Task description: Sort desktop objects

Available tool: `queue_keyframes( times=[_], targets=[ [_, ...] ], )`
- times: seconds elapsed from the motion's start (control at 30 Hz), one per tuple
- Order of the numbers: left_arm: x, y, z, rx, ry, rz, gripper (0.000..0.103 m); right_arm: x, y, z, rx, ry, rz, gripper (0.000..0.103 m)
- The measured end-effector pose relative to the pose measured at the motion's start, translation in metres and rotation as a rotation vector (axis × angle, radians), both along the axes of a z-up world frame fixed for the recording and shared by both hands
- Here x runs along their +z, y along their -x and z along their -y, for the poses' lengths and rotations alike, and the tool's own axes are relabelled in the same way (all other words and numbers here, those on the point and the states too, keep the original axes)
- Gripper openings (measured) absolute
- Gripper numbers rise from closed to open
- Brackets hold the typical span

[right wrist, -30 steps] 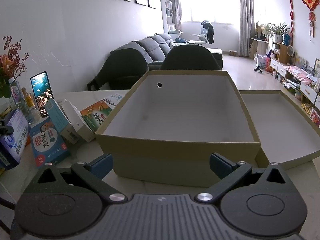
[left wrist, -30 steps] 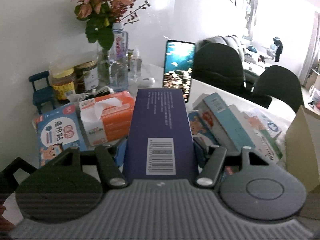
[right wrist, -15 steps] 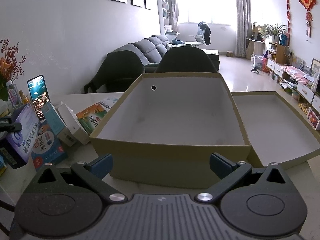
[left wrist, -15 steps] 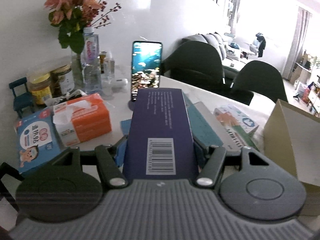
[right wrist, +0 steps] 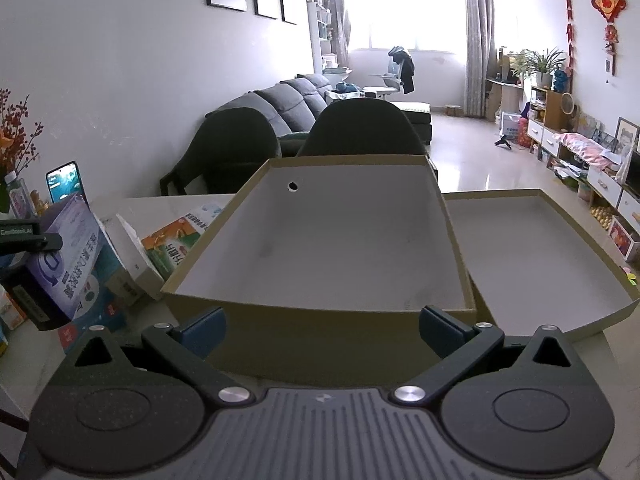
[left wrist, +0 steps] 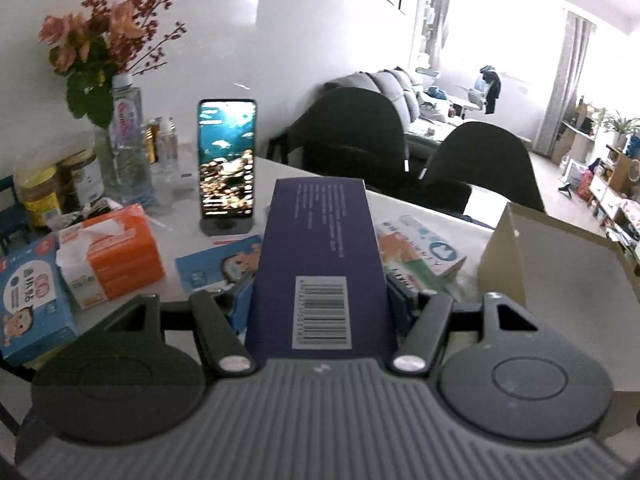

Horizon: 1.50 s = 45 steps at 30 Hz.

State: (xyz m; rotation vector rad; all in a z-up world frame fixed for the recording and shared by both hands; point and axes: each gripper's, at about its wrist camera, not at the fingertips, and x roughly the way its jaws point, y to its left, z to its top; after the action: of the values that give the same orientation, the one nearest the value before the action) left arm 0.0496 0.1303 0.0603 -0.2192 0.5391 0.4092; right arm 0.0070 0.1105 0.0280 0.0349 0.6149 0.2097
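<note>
Left wrist view: left claw (left wrist: 320, 300) clenched on the purple box (left wrist: 320, 256), carried clear of the surface (left wrist: 432, 216).
Left behind: orange tissue pack (left wrist: 116, 252), blue cartoon box (left wrist: 30, 300), green-and-white box (left wrist: 420, 252), phone on stand (left wrist: 226, 164).
Right wrist view: right claw (right wrist: 320, 328) spread wide, nothing between the jaws, near the cardboard box (right wrist: 320, 312).
Containers: cardboard box bare inside; its lid (right wrist: 560, 312) beside it, also bare.
Progress: early by the look of it; first item in the air, nothing yet sorted.
</note>
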Motion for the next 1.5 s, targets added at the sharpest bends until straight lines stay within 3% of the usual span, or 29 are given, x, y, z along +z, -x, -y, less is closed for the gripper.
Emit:
queue_keyframes(
  times=[1.5],
  targets=[
    [0.021, -0.094, 0.094, -0.276, 0.001, 0.044, 0.063, 0.023, -0.036, 0.056, -0.097, -0.01, 0.034, 0.103]
  ],
)
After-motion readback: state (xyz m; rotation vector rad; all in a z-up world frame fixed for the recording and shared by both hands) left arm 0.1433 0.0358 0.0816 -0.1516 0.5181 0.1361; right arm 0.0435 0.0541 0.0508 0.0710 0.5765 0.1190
